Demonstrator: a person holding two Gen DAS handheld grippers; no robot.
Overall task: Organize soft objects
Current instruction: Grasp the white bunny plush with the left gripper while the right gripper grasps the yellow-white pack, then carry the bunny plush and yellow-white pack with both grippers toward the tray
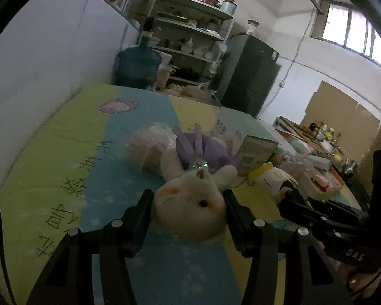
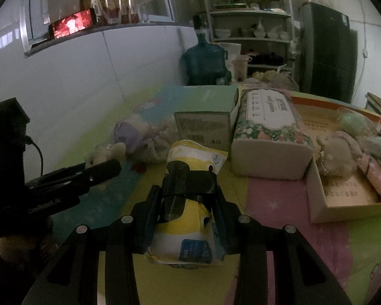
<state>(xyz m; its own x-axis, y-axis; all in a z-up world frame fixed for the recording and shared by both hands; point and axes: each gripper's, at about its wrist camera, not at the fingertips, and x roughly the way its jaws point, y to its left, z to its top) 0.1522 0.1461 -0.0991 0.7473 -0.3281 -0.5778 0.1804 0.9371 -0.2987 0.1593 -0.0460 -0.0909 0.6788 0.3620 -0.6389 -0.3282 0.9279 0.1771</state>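
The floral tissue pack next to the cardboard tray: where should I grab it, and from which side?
Judging by its pose, take the floral tissue pack across its narrow width at the near end, from above. It lies flat and long, with the green box against its left and the cardboard tray on its right, so side approaches look cramped.

Both my tools are matte black: left tool (image 1: 189, 203) and right tool (image 2: 186, 203) have silver screws, a black cable (image 2: 36, 152), white "DAS" lettering.
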